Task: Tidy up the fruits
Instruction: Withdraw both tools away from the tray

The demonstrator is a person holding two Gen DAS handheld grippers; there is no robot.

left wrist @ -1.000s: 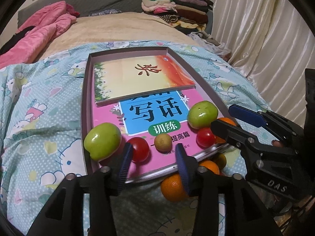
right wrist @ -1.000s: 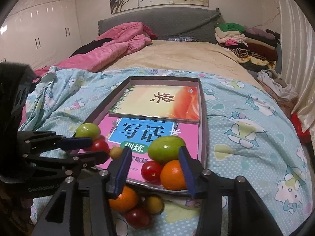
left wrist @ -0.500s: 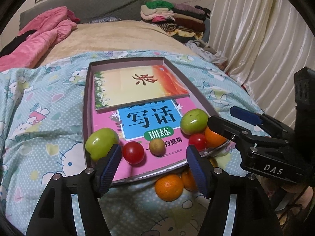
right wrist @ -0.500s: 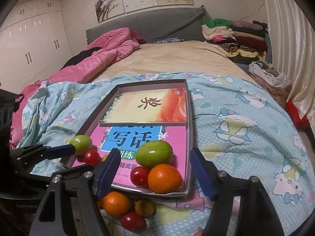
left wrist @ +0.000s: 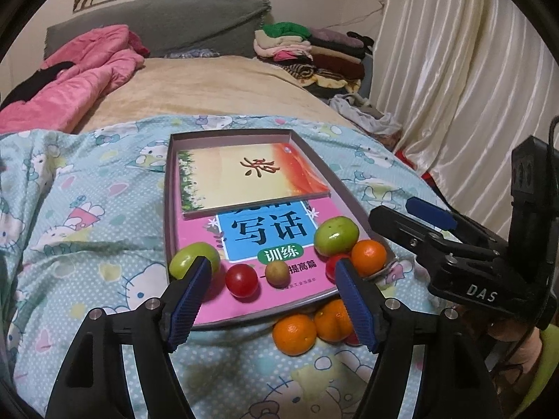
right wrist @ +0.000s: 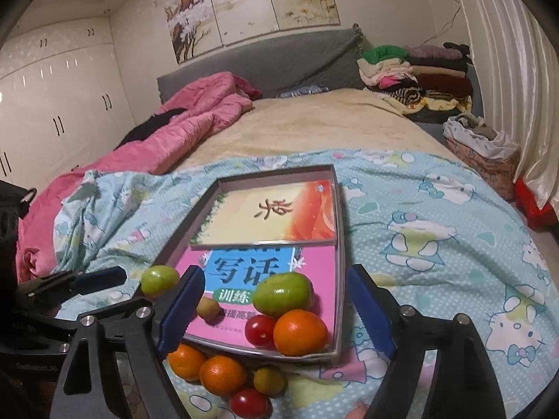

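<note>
A shallow grey box lid (left wrist: 167, 195) (right wrist: 340, 244) lies on the bed with two books in it. On its near end sit two green fruits (left wrist: 336, 236) (left wrist: 188, 258), two red tomatoes (left wrist: 241, 280) (right wrist: 260, 330), a small brown fruit (left wrist: 276, 273) and an orange (left wrist: 368, 252) (right wrist: 300, 331). On the quilt in front lie two oranges (left wrist: 294, 333) (right wrist: 223, 377), a red tomato (right wrist: 248, 403) and a small brown fruit (right wrist: 269, 380). My left gripper (left wrist: 274, 300) is open and empty, above the lid's near edge. My right gripper (right wrist: 270, 317) is open and empty, just before the lid.
The lid rests on a blue cartoon-print quilt (left wrist: 87, 230). A pink duvet (right wrist: 195, 115) lies at the far left, folded clothes (right wrist: 412, 73) at the far right. Curtains (left wrist: 471, 87) hang along the right side. A bag (right wrist: 482, 153) stands beside the bed.
Both grippers have opened wider and drawn back and up from the lid. The fruits have not moved.
</note>
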